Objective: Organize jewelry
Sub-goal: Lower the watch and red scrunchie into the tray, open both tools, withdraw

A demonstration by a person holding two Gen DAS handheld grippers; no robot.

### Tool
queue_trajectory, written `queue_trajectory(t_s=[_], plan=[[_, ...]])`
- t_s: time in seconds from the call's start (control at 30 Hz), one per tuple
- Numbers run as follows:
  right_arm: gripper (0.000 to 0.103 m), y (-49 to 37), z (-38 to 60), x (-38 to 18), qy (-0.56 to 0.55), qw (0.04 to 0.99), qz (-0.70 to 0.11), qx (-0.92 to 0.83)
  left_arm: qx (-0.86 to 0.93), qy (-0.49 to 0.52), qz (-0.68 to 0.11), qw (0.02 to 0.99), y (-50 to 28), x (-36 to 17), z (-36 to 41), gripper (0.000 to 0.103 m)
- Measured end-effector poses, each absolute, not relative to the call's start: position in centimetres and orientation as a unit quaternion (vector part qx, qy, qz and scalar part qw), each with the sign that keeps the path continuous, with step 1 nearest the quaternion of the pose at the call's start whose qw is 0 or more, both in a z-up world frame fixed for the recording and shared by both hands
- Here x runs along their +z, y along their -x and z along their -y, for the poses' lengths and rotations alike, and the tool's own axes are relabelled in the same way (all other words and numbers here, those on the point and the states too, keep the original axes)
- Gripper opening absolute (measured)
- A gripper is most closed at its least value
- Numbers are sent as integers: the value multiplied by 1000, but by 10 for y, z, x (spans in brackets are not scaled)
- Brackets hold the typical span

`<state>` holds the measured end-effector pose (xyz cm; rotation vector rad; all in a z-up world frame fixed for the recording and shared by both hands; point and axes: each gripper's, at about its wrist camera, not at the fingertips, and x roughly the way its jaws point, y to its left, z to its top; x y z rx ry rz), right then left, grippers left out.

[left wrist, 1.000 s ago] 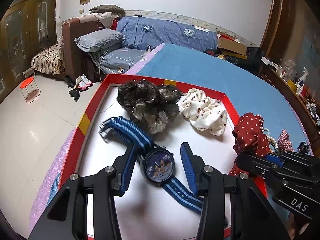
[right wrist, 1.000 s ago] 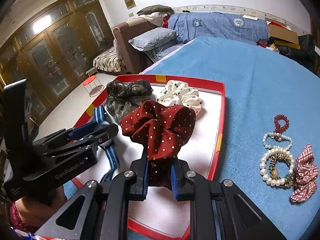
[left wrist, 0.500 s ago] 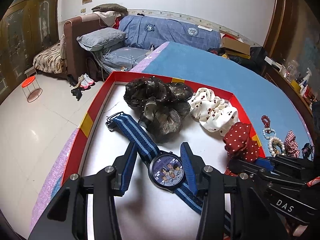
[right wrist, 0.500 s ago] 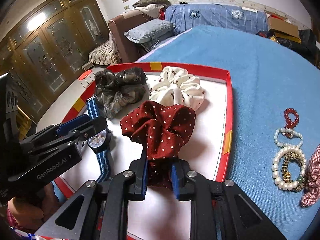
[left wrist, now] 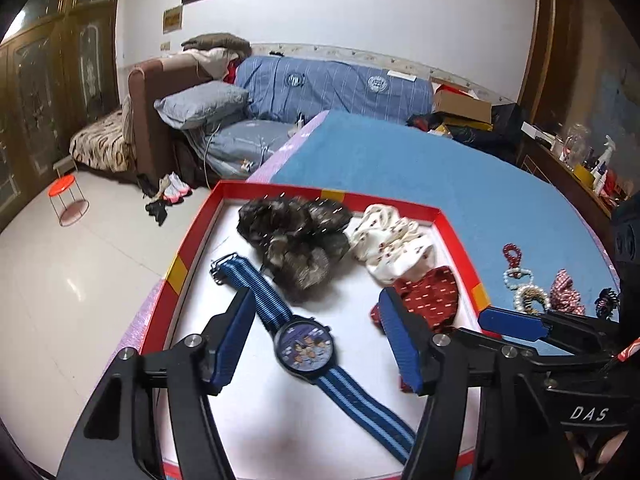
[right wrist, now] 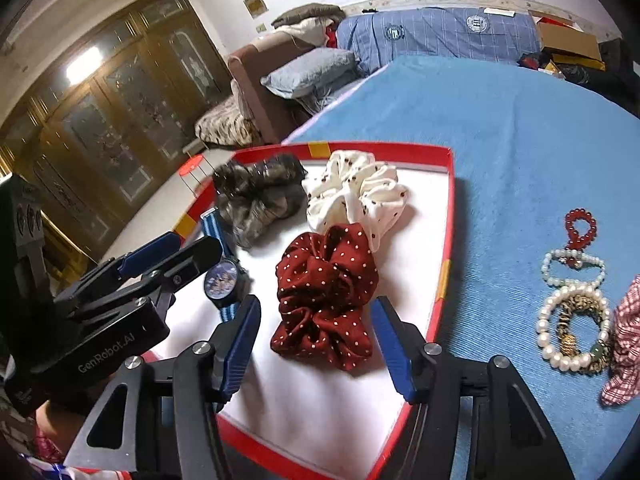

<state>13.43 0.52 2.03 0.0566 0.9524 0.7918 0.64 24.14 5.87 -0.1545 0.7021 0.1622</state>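
Note:
A red-rimmed tray point(right wrist: 445, 264) with a white floor lies on the blue table. In it are a dark scrunchie point(right wrist: 256, 196), a white dotted scrunchie point(right wrist: 356, 192), a red dotted scrunchie point(right wrist: 326, 296) and a blue-strapped watch point(left wrist: 306, 346). My left gripper point(left wrist: 316, 340) is open, its fingers on either side of the watch. My right gripper point(right wrist: 316, 344) is open, just behind the red scrunchie, which rests on the tray floor. The red scrunchie also shows in the left wrist view point(left wrist: 430, 296).
On the blue cloth right of the tray lie a red bead bracelet point(right wrist: 580, 228), pearl bracelets point(right wrist: 572, 312) and a checked scrunchie point(right wrist: 626, 340). The table's left edge drops to the floor beside the tray. A sofa stands beyond.
My right gripper has opened and let the red scrunchie down onto the tray floor. My left gripper has opened wider and drawn back from the watch.

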Motion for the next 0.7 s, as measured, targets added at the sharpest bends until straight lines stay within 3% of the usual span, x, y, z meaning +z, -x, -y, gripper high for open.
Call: queue_trajectory(t_s=[0.4, 0.7], plan=[[64, -121, 55, 36, -57, 831, -413, 369, 68, 42, -339, 937, 6, 73, -195, 64], [64, -125, 153, 37, -97, 868, -370, 316, 33, -3, -346, 938, 4, 68, -129, 66]])
